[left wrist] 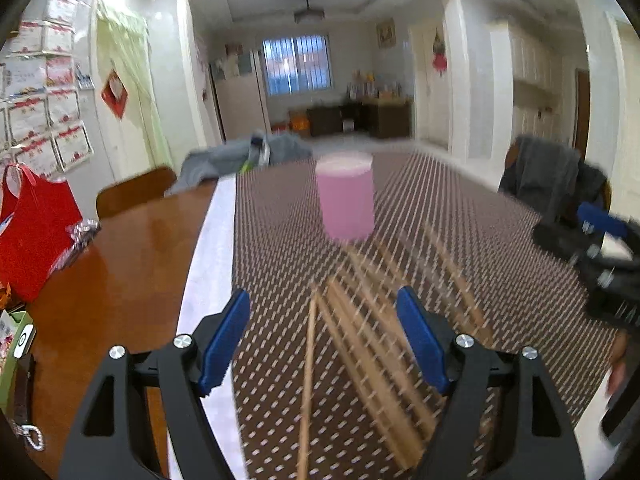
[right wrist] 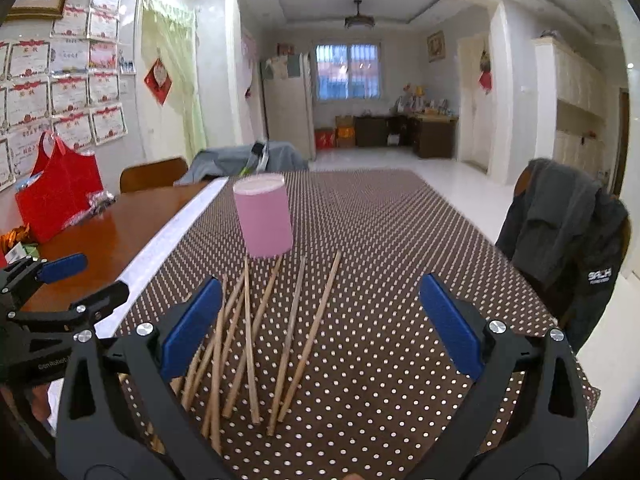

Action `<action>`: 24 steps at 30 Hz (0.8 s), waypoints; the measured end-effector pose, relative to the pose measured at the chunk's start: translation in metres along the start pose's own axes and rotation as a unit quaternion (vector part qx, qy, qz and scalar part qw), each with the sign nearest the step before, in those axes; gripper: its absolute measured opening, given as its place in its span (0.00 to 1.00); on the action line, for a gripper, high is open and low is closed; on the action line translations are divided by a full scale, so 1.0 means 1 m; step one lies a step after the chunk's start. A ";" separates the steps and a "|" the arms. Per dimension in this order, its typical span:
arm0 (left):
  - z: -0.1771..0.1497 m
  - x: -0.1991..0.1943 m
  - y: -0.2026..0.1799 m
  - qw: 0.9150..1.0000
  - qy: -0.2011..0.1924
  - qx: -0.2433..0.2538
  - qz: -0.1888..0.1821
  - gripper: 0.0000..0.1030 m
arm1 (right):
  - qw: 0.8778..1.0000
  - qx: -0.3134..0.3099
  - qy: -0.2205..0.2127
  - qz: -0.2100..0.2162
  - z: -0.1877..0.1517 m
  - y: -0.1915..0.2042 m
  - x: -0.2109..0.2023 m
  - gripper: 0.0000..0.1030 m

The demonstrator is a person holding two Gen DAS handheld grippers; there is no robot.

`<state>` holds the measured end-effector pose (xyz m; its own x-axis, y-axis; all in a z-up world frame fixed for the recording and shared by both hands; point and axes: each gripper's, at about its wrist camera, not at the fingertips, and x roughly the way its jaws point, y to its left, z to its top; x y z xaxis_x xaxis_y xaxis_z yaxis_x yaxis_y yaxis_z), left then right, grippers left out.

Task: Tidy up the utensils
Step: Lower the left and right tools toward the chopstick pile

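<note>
Chopsticks lie loose and scattered on a brown tablecloth with white dots, some crossing each other, about 8 or more in all; the exact count is hard to tell where they overlap. A pink cylindrical cup stands upright on the cloth at 12 o'clock from the pile, its base just beyond the far tips of the sticks.

The right gripper hovers above the near part of the pile with its blue-padded jaws spread wide and nothing between them; most sticks lie toward its 10 o'clock side. The left gripper is likewise wide apart and empty, held over the pile, with sticks running between its pads toward the cup. Its view is smeared by motion blur. Each gripper shows at the edge of the other's view: the left at 9 o'clock in the right view, the right at 3 o'clock in the left view.

Judged from this, no stick is in the cup yet and the step in hand is the approach for a first pick. The next move likely calls for lowering 1 gripper, lining its pads across a single uncrossed stick, closing, then lifting and tipping it into the cup's open top
</note>
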<state>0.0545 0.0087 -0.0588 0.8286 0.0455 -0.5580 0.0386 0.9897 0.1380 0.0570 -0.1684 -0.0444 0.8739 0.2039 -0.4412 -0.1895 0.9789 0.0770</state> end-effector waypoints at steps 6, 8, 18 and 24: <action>-0.016 0.045 0.025 0.993 0.115 -0.014 0.004 0.72 | 0.998 -0.017 0.062 0.001 -0.008 -0.009 0.031 0.94; -0.020 0.056 0.028 0.991 0.137 -0.011 0.007 0.72 | 0.996 -0.028 0.080 0.000 -0.009 -0.009 0.040 0.94; -0.034 0.092 0.039 0.976 0.215 -0.012 -0.017 0.63 | 0.984 -0.058 0.167 0.017 -0.001 -0.018 0.085 0.92; -0.032 0.107 0.041 0.972 0.232 -0.018 -0.040 0.32 | 0.967 -0.072 0.240 0.049 0.007 -0.021 0.120 0.82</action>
<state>0.1273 0.0582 -0.1391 0.4817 0.0157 -0.8762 0.0673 0.9962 0.0548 0.1687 -0.1643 -0.0929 0.5471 0.2305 -0.8047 -0.3505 0.9361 0.0298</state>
